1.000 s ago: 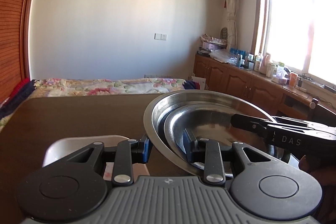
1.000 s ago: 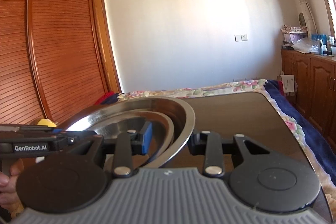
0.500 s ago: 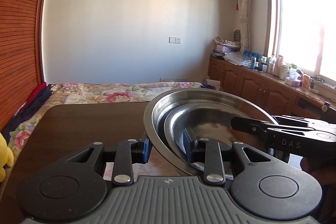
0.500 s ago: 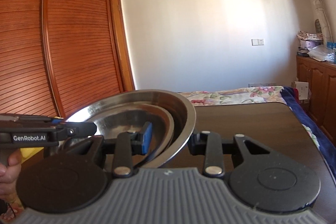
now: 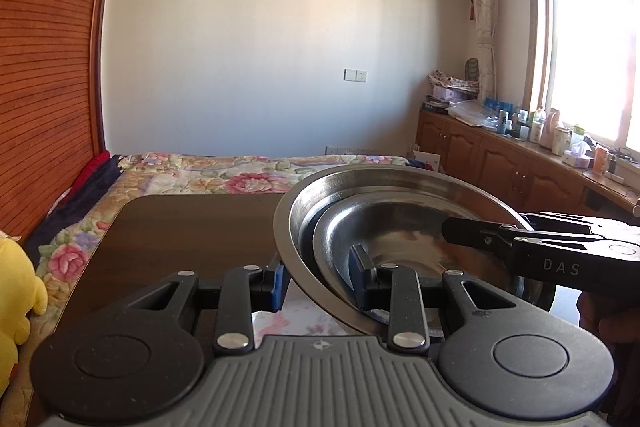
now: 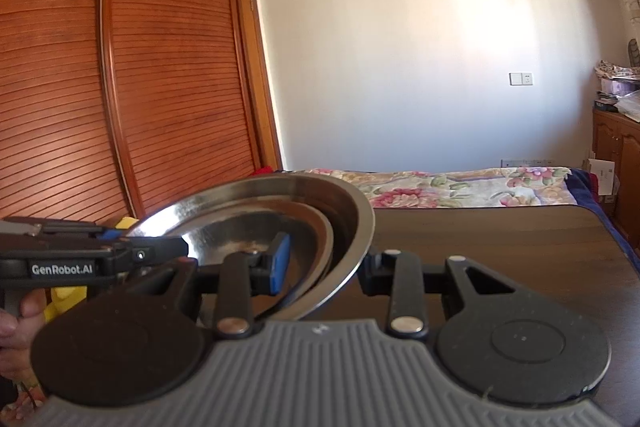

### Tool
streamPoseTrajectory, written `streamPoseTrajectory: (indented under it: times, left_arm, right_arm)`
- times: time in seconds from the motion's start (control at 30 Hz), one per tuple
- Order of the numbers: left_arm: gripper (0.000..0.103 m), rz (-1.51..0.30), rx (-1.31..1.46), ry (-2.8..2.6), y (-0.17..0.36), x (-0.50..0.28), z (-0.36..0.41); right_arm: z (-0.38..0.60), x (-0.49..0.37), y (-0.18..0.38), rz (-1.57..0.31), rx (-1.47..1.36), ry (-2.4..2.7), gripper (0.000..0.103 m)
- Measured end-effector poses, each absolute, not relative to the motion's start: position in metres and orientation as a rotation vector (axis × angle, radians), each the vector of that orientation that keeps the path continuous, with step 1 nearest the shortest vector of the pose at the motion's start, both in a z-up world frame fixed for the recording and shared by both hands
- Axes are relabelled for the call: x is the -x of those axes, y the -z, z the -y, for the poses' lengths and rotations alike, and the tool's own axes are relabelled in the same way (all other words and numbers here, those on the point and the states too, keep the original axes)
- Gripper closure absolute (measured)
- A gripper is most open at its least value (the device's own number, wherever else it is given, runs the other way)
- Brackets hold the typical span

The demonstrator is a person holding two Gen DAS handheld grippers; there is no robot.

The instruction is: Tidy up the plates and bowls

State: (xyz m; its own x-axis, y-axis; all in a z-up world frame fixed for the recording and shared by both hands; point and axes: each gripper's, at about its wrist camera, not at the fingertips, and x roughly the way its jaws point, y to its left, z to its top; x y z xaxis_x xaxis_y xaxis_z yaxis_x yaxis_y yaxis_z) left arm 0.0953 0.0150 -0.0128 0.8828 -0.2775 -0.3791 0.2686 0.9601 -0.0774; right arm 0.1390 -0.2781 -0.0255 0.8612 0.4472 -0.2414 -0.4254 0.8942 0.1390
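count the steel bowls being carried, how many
2: a large steel bowl gripped at opposite rims, and a smaller steel bowl nested inside it. More underneath may be hidden.

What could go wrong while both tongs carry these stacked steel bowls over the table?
1. The smaller bowl lies loose inside the large steel bowl, which is tilted; it may slide out or clatter.
2. The left tongs and right tongs each pinch only the thin rim on opposite sides; uneven motion might let the smooth metal slip.
3. A drop would hit the dark table.
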Motion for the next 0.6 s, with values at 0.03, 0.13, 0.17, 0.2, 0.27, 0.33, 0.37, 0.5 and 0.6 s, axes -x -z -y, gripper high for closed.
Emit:
streamPoseTrajectory:
  times: [0.03,0.13,0.17,0.2,0.27,0.33,0.37,0.5,0.6]
  left_arm:
    - [0.069,-0.402,0.025,0.282,0.014,-0.095,-0.018]
    - [0.069,-0.412,0.021,0.271,0.018,-0.093,-0.023]
    - [0.069,-0.415,0.018,0.267,0.02,-0.093,-0.025]
    - [0.069,-0.418,0.016,0.263,0.021,-0.092,-0.027]
    - [0.069,-0.425,0.018,0.257,0.023,-0.092,-0.029]
    - [0.069,-0.432,0.021,0.252,0.027,-0.092,-0.032]
    - [0.069,-0.436,0.021,0.249,0.029,-0.093,-0.033]
    - [0.069,-0.46,0.027,0.245,0.038,-0.094,-0.035]
    - [0.069,-0.47,0.03,0.249,0.041,-0.095,-0.034]
  right_arm:
    - [0.276,-0.139,0.026,-0.276,-0.079,-0.463,0.066]
    - [0.268,-0.14,0.029,-0.289,-0.071,-0.479,0.066]
    - [0.265,-0.14,0.031,-0.295,-0.067,-0.483,0.066]
    - [0.263,-0.14,0.033,-0.302,-0.065,-0.487,0.066]
    - [0.258,-0.141,0.036,-0.315,-0.064,-0.494,0.066]
    - [0.254,-0.141,0.039,-0.324,-0.057,-0.497,0.066]
    - [0.252,-0.14,0.041,-0.329,-0.052,-0.498,0.066]
    - [0.246,-0.139,0.046,-0.346,-0.041,-0.5,0.066]
    - [0.244,-0.139,0.048,-0.355,-0.035,-0.497,0.066]
